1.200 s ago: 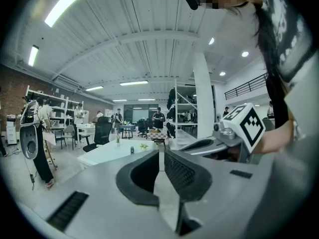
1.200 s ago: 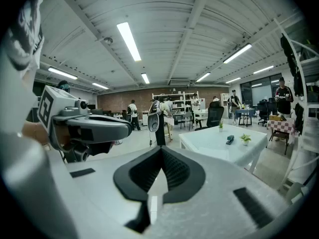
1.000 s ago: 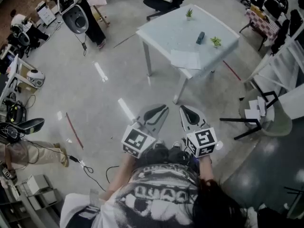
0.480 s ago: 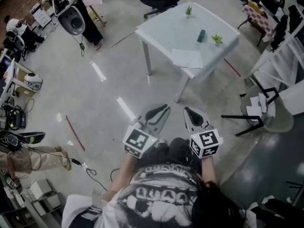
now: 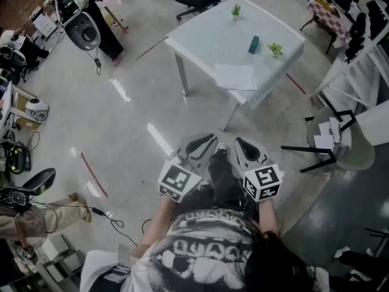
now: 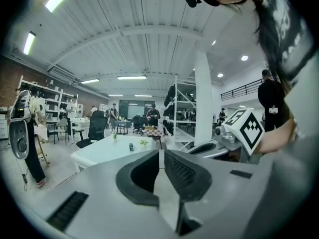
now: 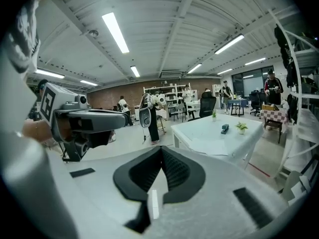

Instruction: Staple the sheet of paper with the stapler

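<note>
**benchrat:** ok so where's the stapling stuff? Is anything picked up?

**clampy:** nope, all of it is on the white table (image 5: 276, 26), well away from the person. The sheet of paper (image 5: 236, 76) lies flat near the table edge that faces them. The stapler (image 5: 253, 44), a small dark one, sits further in, apart from the paper. One little potted plant (image 5: 275, 48) is just beside the stapler. A second plant (image 5: 236, 10) is off by the far corner.

**benchrat:** and the grippers?

**clampy:** both are held close in front of the person's body, side by side over bare floor (image 5: 121, 120), tips pointing toward the table. The left gripper (image 6: 159, 153) has its jaws drawn together. Its own view shows only a thin slit between the ribbed pads, with nothing in it. The right gripper (image 7: 160, 149) has its jaws pressed together at the tips, also with nothing between them.

**benchrat:** so neither is touching anything?

**clampy:** right, neither is on the paper or the stapler. You can see the table out beyond the jaws in both gripper views, with floor in between.
</note>
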### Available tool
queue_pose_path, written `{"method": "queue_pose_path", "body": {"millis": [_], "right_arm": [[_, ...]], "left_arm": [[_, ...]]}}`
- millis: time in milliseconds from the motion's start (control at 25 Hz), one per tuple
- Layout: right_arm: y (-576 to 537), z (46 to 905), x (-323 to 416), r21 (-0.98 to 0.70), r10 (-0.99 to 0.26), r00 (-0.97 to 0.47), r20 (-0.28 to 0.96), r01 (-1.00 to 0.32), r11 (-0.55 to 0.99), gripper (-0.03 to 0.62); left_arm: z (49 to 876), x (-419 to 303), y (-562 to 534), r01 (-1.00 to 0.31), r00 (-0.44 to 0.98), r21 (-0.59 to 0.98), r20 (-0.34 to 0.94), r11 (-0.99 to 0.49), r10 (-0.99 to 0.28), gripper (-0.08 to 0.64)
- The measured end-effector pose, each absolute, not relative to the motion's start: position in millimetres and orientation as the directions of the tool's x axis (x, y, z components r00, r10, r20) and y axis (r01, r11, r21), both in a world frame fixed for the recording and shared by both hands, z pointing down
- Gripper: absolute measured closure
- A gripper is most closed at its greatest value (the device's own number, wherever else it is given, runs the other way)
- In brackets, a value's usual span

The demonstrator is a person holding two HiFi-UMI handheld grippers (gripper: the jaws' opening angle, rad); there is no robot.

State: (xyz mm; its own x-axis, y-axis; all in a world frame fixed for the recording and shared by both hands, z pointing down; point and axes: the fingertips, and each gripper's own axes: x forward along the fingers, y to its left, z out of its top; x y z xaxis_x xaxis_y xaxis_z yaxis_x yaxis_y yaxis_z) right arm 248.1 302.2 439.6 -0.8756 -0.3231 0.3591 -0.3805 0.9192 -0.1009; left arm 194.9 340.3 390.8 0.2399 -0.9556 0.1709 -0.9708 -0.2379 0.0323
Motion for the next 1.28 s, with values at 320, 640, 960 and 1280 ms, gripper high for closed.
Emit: {"method": "queue_pose_path", "body": {"millis": [320,640,960,1280], "right_arm": [[212.3,452.1,195.6,-0.106,-0.278,-0.885,0.373,-0.339,0.935,0.598],[108.7,470.5,147.7,-0.11,-0.212,-0.883,0.418,-0.28,0.954,0.598],[36.7,497.0,123.6,-0.125,-0.162,-0.87,0.466,-0.246,0.961,0.589],[-6.6,530.0,128.1,-0.146,-0.167,-0.848,0.504,-0.274,0.95,0.565]], "left_arm": [[394.9,143.6,263.1,-0.981,0.192,0.013,0.192,-0.193,-0.962,0.529],[399.3,98.7,171.3,-0.99,0.136,0.007,0.214,-0.138,-0.967,0.529],[404.5,69.9,109.1,-0.997,0.08,-0.003,0.246,-0.083,-0.966,0.529],[405.3,71.3,83.7,-0.996,0.067,-0.034,0.277,-0.08,-0.958,0.529]]}}
